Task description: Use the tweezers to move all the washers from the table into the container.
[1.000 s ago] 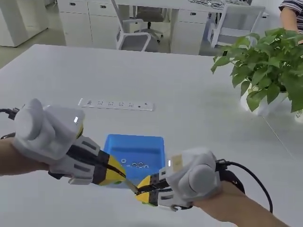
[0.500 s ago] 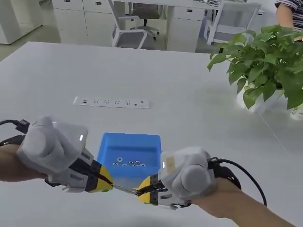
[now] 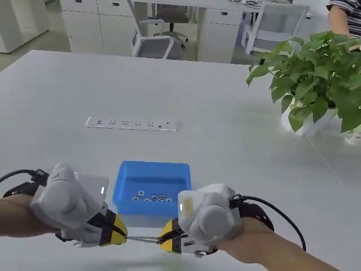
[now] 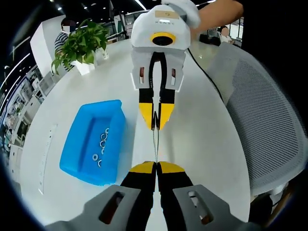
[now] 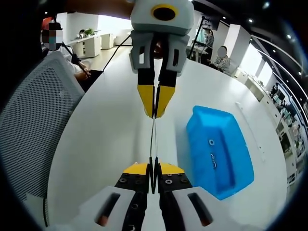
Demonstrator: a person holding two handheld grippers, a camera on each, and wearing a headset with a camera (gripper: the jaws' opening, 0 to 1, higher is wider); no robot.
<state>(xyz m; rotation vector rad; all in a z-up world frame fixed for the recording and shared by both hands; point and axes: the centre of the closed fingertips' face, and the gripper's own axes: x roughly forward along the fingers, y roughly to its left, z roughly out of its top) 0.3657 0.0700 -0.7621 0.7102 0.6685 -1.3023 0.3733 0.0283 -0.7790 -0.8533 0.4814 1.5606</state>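
- Steel tweezers (image 3: 144, 239) stretch between your two tools, just in front of the blue container (image 3: 125, 186) and above the surface (image 3: 225, 130).
- Your left tool (image 3: 120, 236) and right tool (image 3: 166, 240) are each pinched tight on one end of them.
- Several washers (image 3: 152, 197) lie inside the container.
- This looks like a regrasp: release one side only once the other holds firm, and avoid twisting.

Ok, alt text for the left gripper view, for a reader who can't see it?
Thin metal tweezers span between the left gripper, at the bottom, and the right gripper facing it, both shut on them above a white table. To the left sits a blue container with several washers inside.
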